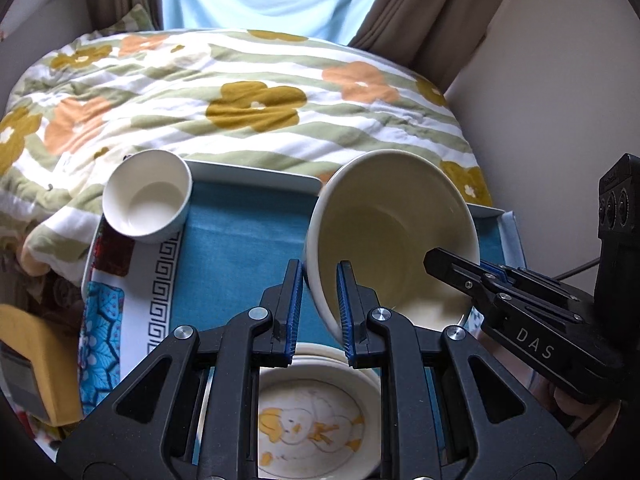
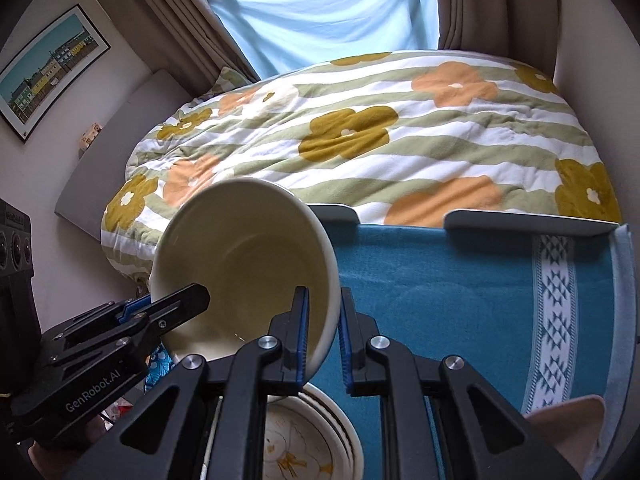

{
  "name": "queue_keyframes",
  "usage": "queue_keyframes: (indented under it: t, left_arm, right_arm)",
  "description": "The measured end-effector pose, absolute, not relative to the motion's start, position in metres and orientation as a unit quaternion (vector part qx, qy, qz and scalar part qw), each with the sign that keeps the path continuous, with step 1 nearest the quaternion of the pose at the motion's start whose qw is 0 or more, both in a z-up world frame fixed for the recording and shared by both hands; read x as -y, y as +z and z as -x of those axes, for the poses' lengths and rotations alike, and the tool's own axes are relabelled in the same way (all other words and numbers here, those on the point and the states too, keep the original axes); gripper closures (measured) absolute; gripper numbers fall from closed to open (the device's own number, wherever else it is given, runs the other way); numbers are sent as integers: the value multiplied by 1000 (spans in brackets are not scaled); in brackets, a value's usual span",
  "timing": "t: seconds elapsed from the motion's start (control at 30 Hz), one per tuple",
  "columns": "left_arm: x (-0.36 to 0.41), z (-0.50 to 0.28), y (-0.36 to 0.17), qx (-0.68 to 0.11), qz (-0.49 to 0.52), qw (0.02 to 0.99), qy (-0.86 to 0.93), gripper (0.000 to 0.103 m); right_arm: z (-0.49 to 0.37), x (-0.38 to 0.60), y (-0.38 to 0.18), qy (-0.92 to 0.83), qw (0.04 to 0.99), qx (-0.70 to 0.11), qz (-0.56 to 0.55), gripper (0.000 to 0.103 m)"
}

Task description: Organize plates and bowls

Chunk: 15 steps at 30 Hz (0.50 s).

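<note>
A large cream bowl (image 1: 392,220) is held tilted in the air by both grippers; it also shows in the right wrist view (image 2: 244,260). My left gripper (image 1: 320,304) is shut on its left rim. My right gripper (image 2: 324,332) is shut on its right rim. Below it sits a stack of shallow plates with a yellow duck drawing (image 1: 316,420), also in the right wrist view (image 2: 300,452). A small white bowl (image 1: 148,198) stands at the tray's far left corner.
All stands on a white tray (image 1: 256,172) lined with a teal cloth (image 2: 440,292). A bed with a flowered quilt (image 1: 240,92) lies behind. A yellow object (image 1: 36,364) is at the left. A wall is close on the right.
</note>
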State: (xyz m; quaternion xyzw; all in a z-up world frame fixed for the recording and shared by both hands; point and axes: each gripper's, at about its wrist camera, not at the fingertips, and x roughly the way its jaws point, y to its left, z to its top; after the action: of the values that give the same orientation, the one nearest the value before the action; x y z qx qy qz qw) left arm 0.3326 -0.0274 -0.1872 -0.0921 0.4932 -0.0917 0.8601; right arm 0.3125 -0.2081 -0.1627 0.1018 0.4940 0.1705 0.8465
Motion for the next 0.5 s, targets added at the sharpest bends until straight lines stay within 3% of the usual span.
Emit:
queue_keyframes:
  t: [0.5]
  left_arm:
    - [201,-238,-201,-519,79,836,-158,88]
  right_arm:
    - [-206,366,-164,108,852,-500,-109,90]
